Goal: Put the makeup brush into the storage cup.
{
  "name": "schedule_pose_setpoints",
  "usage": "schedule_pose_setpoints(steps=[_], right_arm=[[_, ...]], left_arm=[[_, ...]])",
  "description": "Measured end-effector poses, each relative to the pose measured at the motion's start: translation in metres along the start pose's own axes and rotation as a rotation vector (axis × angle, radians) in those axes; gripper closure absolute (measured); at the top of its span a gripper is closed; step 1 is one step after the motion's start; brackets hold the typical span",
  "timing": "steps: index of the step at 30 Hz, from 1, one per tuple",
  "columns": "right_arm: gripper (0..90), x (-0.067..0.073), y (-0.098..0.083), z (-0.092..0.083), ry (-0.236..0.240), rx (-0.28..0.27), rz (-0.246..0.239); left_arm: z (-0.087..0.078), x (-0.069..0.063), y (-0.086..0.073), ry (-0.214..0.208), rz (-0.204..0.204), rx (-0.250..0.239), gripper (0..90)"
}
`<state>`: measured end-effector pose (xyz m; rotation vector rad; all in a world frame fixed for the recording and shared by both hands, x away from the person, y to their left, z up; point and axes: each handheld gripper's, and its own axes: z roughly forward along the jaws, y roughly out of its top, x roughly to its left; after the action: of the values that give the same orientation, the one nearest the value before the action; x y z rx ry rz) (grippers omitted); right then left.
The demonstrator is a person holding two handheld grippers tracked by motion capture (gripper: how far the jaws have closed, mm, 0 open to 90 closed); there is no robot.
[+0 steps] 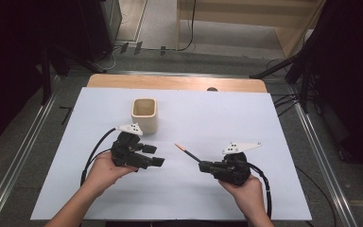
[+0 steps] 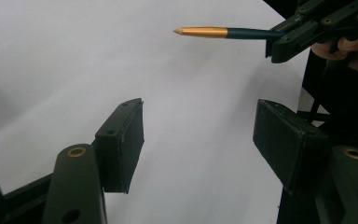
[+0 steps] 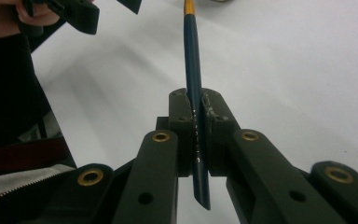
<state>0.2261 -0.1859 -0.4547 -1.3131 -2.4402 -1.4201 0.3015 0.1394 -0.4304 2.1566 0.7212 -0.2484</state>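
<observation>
A dark blue pen (image 1: 187, 152) with an orange-gold tip sticks out up and to the left from my right gripper (image 1: 203, 166), which is shut on its barrel. In the right gripper view the pen (image 3: 193, 74) runs straight up between the closed pads, and my right gripper (image 3: 195, 105) clamps it. My left gripper (image 1: 155, 155) is held just left of the pen tip, its jaws open with nothing between them. In the left gripper view my left gripper (image 2: 199, 140) stands wide, and beyond it the pen (image 2: 223, 32) points left.
A cream square cup (image 1: 144, 115) stands upright behind the left gripper. Everything is on a white sheet (image 1: 217, 118) over a wooden table (image 1: 175, 82). Black cables trail from both grippers toward the front edge.
</observation>
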Motion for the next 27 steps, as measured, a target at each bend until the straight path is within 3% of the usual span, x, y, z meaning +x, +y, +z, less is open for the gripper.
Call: schedule_pose_setpoints(steps=[4,9,10,16,27], right_arm=[[84.5,-0.001,-0.001,0.002,-0.011,-0.025,0.008],[84.5,0.003,-0.002,0.004,-0.044,-0.052,0.031],[84.5,0.006,-0.002,0.006,-0.062,-0.072,0.053],[84.5,0.021,-0.002,0.009,-0.117,-0.125,0.073],[84.4,0.037,-0.014,0.025,-0.173,-0.170,0.119]], left_arm=[[0.002,-0.002,0.000,-0.001,0.001,-0.012,34.0],[0.004,-0.003,0.000,-0.002,-0.030,-0.043,34.0],[0.005,-0.005,0.000,0.002,-0.046,-0.060,34.0],[0.005,-0.007,0.001,0.016,-0.053,-0.078,34.1],[0.008,-0.009,0.001,0.020,-0.060,-0.076,34.1]])
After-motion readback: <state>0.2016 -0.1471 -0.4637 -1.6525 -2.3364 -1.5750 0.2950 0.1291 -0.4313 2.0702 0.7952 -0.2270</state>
